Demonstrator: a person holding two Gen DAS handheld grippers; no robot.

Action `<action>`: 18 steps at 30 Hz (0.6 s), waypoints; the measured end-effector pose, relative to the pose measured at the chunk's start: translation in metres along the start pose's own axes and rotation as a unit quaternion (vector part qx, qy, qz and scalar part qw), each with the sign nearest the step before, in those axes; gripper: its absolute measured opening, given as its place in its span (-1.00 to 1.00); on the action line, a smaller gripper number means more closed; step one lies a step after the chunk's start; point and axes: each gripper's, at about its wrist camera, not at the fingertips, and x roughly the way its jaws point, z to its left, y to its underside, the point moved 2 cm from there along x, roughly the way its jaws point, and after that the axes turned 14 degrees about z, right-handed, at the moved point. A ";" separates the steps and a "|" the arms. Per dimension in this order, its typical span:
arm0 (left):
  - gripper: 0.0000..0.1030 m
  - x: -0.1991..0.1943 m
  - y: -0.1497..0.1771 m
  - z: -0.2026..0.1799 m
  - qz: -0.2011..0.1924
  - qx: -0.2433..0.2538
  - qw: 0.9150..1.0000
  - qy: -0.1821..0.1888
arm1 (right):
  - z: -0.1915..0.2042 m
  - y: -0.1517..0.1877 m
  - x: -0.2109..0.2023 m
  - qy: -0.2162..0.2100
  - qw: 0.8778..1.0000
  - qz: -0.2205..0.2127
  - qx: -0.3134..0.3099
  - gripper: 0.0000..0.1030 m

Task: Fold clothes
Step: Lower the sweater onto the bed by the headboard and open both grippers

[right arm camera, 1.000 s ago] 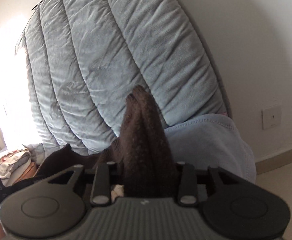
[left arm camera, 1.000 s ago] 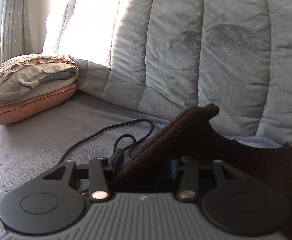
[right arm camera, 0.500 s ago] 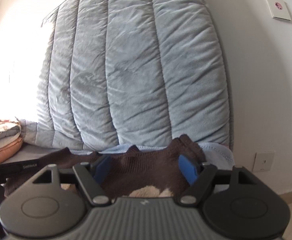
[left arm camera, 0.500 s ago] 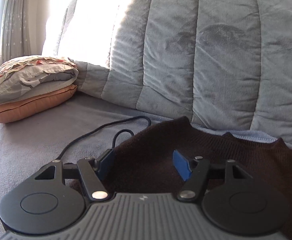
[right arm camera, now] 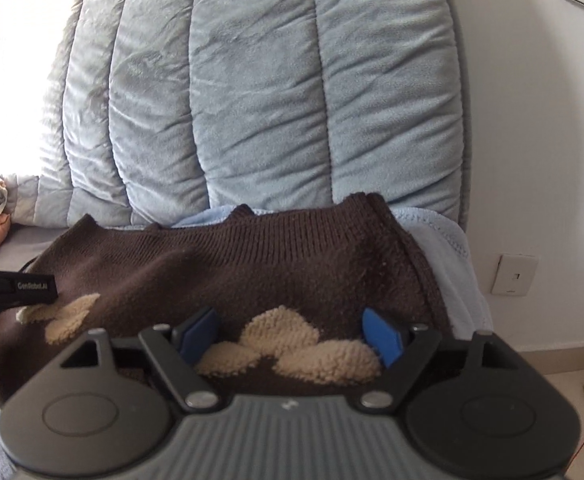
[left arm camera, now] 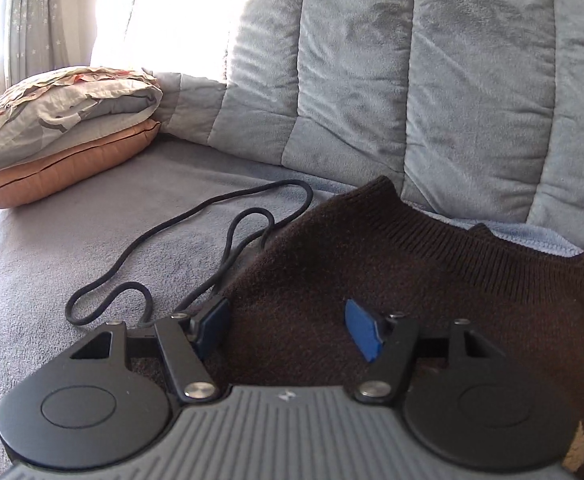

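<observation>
A dark brown knitted sweater (right arm camera: 251, 276), ribbed along its far hem and patterned with fluffy cream patches, is being shown lying flat on the grey bed (left arm camera: 51, 248); the left gripper (left arm camera: 285, 330) and right gripper (right arm camera: 292, 336) are being held above it, jaws spread and gripping nothing

1. This is a bedroom in a home: a bed (left arm camera: 91, 232) with a grey fleece cover fills the lower left of the left wrist view.
2. A tall quilted grey-blue duvet (right arm camera: 259, 92) stands against the wall across the upper centre of both views.
3. Two stacked pillows (left arm camera: 63, 128), one orange and one patterned, lie at the left.
4. A grey curtain (left arm camera: 31, 20) hangs at the upper left beside bright daylight.
5. Wall sockets (right arm camera: 514, 274) and a pale tiled floor (right arm camera: 564, 372) show at the right.
</observation>
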 end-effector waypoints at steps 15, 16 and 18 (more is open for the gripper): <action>0.34 -0.103 0.053 0.026 0.106 0.009 0.991 -0.078 | -0.001 -0.011 -0.061 0.002 0.999 0.030 0.018 0.97; 0.34 -0.110 0.059 0.026 0.109 0.017 0.990 -0.087 | -0.001 -0.010 -0.066 0.001 0.999 0.037 0.016 0.98; 0.35 -0.125 0.070 0.025 0.115 0.027 0.987 -0.105 | 0.000 -0.008 -0.074 0.000 0.999 0.051 0.012 1.00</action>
